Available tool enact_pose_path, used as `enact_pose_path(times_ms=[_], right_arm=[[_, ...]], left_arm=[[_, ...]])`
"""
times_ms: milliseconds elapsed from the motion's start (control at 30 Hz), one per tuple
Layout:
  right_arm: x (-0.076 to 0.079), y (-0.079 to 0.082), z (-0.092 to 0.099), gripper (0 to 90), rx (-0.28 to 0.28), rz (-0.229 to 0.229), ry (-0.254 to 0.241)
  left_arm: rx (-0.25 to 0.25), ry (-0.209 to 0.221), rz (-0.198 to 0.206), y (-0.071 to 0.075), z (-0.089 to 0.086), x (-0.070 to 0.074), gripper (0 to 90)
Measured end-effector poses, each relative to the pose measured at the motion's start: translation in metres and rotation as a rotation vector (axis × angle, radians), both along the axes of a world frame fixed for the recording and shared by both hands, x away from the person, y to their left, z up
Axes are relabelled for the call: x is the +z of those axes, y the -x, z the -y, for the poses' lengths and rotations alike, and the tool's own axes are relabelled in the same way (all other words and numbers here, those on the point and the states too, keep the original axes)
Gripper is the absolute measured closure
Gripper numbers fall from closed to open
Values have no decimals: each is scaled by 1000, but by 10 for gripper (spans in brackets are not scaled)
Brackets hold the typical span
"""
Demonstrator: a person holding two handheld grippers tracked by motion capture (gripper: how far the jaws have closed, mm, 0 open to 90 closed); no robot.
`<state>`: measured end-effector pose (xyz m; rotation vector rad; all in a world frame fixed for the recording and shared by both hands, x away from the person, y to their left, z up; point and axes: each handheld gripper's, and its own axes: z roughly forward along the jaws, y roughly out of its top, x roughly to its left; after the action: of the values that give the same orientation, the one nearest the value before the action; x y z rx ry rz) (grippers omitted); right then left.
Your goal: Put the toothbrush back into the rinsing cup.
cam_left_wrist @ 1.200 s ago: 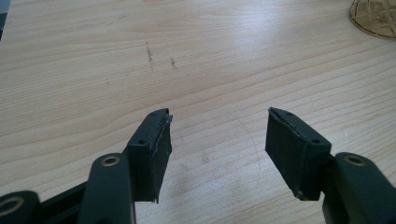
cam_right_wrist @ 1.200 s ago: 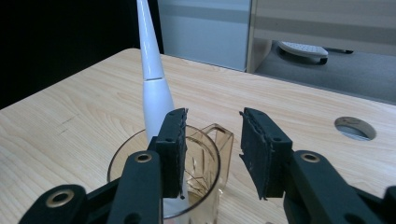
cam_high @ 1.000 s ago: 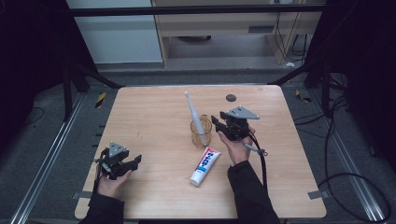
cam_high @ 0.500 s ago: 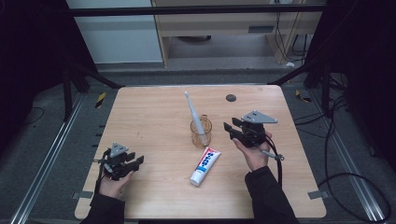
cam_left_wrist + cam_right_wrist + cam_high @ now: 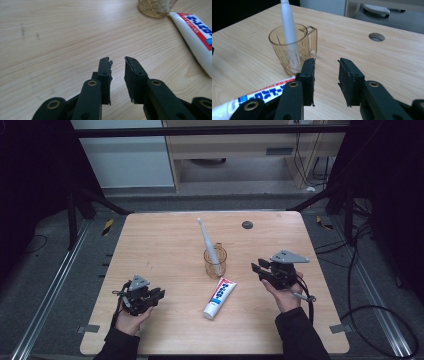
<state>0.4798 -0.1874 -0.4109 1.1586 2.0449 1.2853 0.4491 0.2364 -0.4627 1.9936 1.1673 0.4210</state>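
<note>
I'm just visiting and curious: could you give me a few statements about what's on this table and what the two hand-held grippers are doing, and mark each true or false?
1. The toothbrush stands in the amber cup. True.
2. The toothpaste tube lies inside the cup. False: it lies flat on the table, just in front of the cup.
3. The right hand-held gripper holds the cup by its handle. False: nothing is between its jaws.
4. The left hand-held gripper holds nothing. True.
5. The cup lies tipped on its side. False: it stands upright.
</note>
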Motion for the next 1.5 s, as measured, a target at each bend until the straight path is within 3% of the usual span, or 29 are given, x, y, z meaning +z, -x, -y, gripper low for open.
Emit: enact_pose_path(times_ms=[400,767,1167,1500], right_arm=[[-19,20,31,660,-43,-45,35],[-35,35,55,643,-101,-78,48],[-46,35,60,603,-135,-95,74],[-48,33,61,590,-143,-102,84]], left_arm=[[-87,-52,-3,2,38,0,886],[-150,-90,-22,-3,70,-7,895],[-225,-118,-43,-5,102,-14,896],[-268,-112,-53,-1,114,-17,897]])
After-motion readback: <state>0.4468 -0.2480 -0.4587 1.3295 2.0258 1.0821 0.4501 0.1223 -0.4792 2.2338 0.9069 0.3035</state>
